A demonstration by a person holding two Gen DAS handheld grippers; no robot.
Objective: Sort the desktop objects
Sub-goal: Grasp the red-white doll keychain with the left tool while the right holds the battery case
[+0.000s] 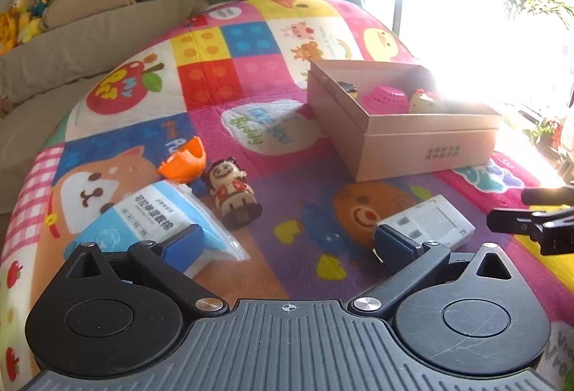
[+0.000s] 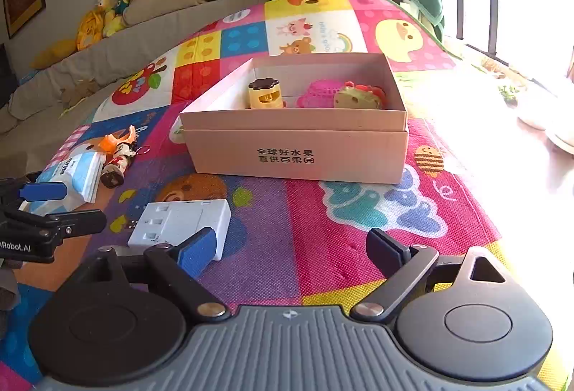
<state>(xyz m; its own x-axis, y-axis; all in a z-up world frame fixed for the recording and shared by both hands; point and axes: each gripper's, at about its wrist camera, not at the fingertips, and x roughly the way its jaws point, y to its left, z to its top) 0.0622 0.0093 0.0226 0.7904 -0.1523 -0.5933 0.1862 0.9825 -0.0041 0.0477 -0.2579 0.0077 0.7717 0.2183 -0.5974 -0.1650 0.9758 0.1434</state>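
While both my grippers hover low over the colourful play mat, nothing is held in either. My right gripper has its jaws spread wide, with only mat between the pads; its blue left pad sits just in front of the white power adapter, though I cannot tell whether it touches. That adapter lies flat on the mat, its long axis running across the right wrist view from lower left to upper right, the face with the sockets turned up.

My left gripper is spread as well. Its left pad overlaps the blue-and-white packet in the left wrist view, and its right pad overlaps the near end of the adapter, which from here points away to the right.

Beyond the packet lies the small doll figure on its back, head away from me and feet toward me, long axis roughly along my line of sight. Just beside its head sits an orange shell piece, open side up.

The cardboard box stands further back, long side facing my right gripper. Inside are a yellow toy with a brown top, a pink basket and what looks like a chick toy, washed out by glare.
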